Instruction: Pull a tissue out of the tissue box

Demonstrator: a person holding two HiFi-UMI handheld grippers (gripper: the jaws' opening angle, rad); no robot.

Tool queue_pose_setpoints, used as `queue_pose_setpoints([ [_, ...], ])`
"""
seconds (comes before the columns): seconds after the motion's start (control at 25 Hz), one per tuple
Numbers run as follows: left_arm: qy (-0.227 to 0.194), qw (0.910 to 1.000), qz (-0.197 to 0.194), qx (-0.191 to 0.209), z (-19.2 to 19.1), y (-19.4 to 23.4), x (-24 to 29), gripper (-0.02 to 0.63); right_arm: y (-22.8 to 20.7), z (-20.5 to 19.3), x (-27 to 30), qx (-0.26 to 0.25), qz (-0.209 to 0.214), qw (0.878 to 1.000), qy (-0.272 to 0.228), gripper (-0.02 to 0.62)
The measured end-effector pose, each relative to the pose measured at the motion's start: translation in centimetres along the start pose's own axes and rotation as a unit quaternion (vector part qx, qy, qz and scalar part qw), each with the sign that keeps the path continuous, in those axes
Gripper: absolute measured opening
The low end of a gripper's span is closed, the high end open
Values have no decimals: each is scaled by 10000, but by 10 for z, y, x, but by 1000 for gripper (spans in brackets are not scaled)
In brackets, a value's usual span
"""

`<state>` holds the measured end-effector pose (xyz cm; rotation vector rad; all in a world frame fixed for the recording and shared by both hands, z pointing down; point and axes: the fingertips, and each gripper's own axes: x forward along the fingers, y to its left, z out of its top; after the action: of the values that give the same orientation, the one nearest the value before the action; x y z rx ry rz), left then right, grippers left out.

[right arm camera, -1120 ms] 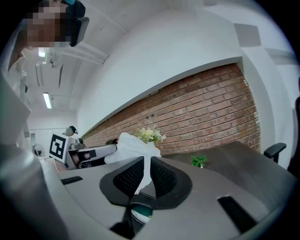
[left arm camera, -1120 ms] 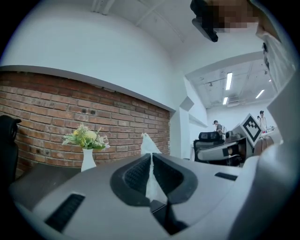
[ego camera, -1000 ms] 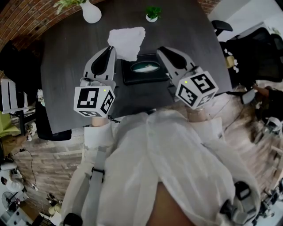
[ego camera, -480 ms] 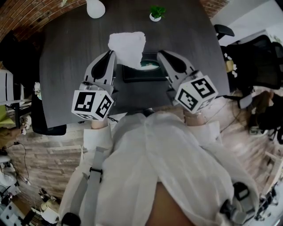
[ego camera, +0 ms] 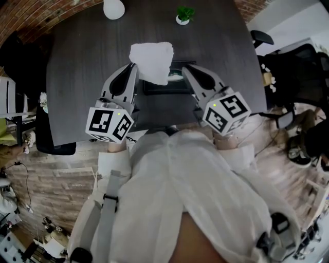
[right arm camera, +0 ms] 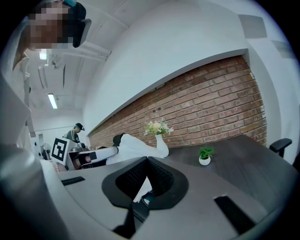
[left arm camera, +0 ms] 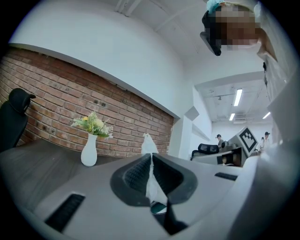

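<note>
Most of the worktop (ego camera: 77,77) is bare, with broad open lanes to the left and right of the middle. At the far edge a white vase (ego camera: 113,7) and a small potted plant (ego camera: 184,15) stand well apart, leaving a gap between them. In the middle, the tissue box (ego camera: 165,88) sits tightly flanked by the left gripper (ego camera: 134,69) and right gripper (ego camera: 187,71). The tissue (ego camera: 151,61) pinched in the left gripper hangs over the box's far left part. Office chairs (ego camera: 300,61) crowd the worktop's right side.

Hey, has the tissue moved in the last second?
Yes. The tissue in the left gripper has shifted away from the potted plant, further over the tissue box.
</note>
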<state>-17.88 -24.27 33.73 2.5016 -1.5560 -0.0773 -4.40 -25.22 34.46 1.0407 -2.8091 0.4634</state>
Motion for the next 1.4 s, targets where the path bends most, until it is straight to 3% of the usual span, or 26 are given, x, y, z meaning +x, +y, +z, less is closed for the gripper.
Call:
queue_pose_setpoints([
  [0.56, 159, 9993, -194, -281, -20, -10, -4, 12, -1, -17, -8, 82, -157, 9997, 166, 6],
  [1.4, 329, 9987, -306, -258, -26, -10, -2, 12, -4, -25, -12, 67, -224, 9991, 348, 5],
])
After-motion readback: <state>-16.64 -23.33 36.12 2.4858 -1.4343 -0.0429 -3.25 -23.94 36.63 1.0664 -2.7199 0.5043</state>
